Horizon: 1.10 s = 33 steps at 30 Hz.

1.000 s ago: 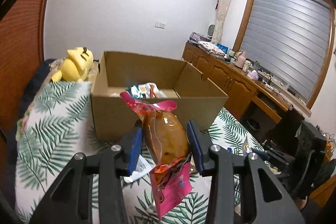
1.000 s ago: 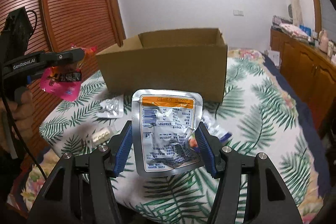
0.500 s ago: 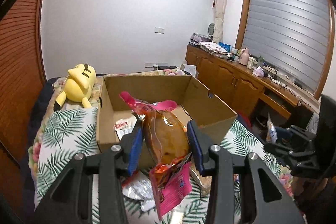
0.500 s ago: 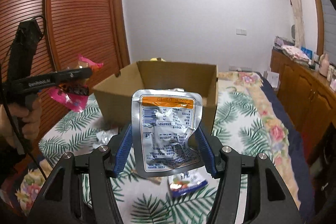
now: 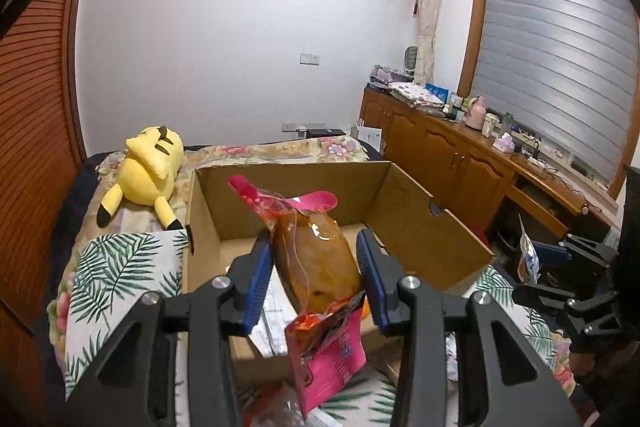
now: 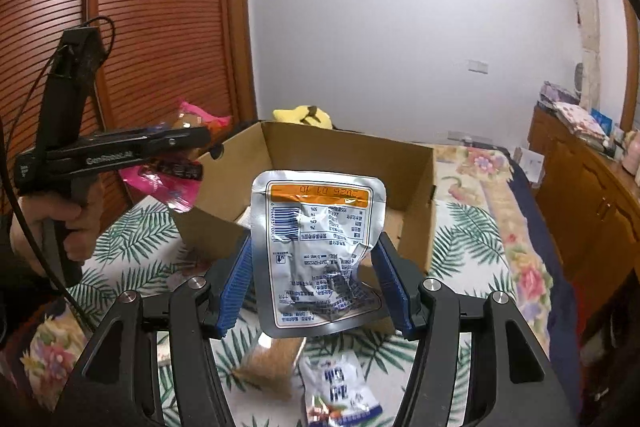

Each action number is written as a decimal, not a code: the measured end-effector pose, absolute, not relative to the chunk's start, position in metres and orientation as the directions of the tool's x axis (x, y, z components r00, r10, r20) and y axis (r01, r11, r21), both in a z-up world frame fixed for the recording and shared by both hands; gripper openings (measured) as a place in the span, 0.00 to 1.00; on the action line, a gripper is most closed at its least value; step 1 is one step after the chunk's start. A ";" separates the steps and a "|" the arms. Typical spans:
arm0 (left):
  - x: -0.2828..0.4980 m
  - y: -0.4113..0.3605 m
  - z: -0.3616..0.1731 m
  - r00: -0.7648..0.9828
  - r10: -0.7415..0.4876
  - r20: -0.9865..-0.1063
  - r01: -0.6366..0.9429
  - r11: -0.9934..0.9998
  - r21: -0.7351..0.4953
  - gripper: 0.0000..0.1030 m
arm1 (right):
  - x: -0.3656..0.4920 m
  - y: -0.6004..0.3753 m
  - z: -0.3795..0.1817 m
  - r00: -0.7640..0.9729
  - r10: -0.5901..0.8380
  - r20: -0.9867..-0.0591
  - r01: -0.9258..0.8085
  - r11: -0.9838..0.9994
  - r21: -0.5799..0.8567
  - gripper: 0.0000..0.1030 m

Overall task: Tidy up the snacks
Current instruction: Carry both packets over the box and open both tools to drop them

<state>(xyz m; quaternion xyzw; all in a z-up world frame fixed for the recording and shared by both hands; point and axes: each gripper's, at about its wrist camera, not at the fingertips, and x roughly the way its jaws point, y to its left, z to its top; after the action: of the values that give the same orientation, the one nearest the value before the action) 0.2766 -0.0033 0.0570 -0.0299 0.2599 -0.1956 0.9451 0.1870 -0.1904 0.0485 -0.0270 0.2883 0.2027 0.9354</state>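
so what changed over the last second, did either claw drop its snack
No drop. Both claws rose and advanced toward the cardboard box, so its inside now shows. The left claw still grips the pink-ended snack pouch; the right claw still grips the silver foil pouch. The box and yellow plush toy stayed put.

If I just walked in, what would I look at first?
Probably the two snack packs held up over the open cardboard box: a pink-and-orange pouch in the left gripper and a silver foil pouch in the right gripper. Next, the yellow plush toy lying on the bed behind the box.
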 end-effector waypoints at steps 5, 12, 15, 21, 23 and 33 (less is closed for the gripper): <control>0.307 -0.003 0.049 0.779 -0.395 -0.487 0.352 0.918 -0.181 0.39 | 0.214 -0.183 0.047 0.744 0.381 -0.549 -0.410 0.909 0.075 0.58; 0.331 -0.006 0.036 0.762 -0.405 -0.506 0.361 0.913 -0.188 0.40 | 0.254 -0.179 0.038 0.743 0.384 -0.548 -0.409 0.909 0.083 0.58; 0.338 -0.006 0.031 0.757 -0.407 -0.510 0.363 0.912 -0.190 0.40 | 0.272 -0.180 0.031 0.738 0.386 -0.554 -0.398 0.911 0.104 0.58; 0.344 -0.010 0.022 0.750 -0.401 -0.526 0.365 0.914 -0.176 0.40 | 0.294 -0.180 0.016 0.725 0.382 -0.573 -0.381 0.916 0.128 0.58; 0.343 -0.012 0.019 0.749 -0.401 -0.527 0.367 0.914 -0.173 0.40 | 0.296 -0.178 0.012 0.722 0.376 -0.581 -0.380 0.917 0.121 0.58; 0.341 -0.017 0.017 0.754 -0.392 -0.527 0.365 0.917 -0.160 0.46 | 0.300 -0.166 -0.004 0.699 0.365 -0.615 -0.387 0.916 0.103 0.59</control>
<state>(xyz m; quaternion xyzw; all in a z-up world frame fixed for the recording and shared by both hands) 0.3413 -0.0170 0.0171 -0.0234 0.2863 -0.2020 0.9363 0.3002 -0.1662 -0.0042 -0.0168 0.3299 0.2038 0.9216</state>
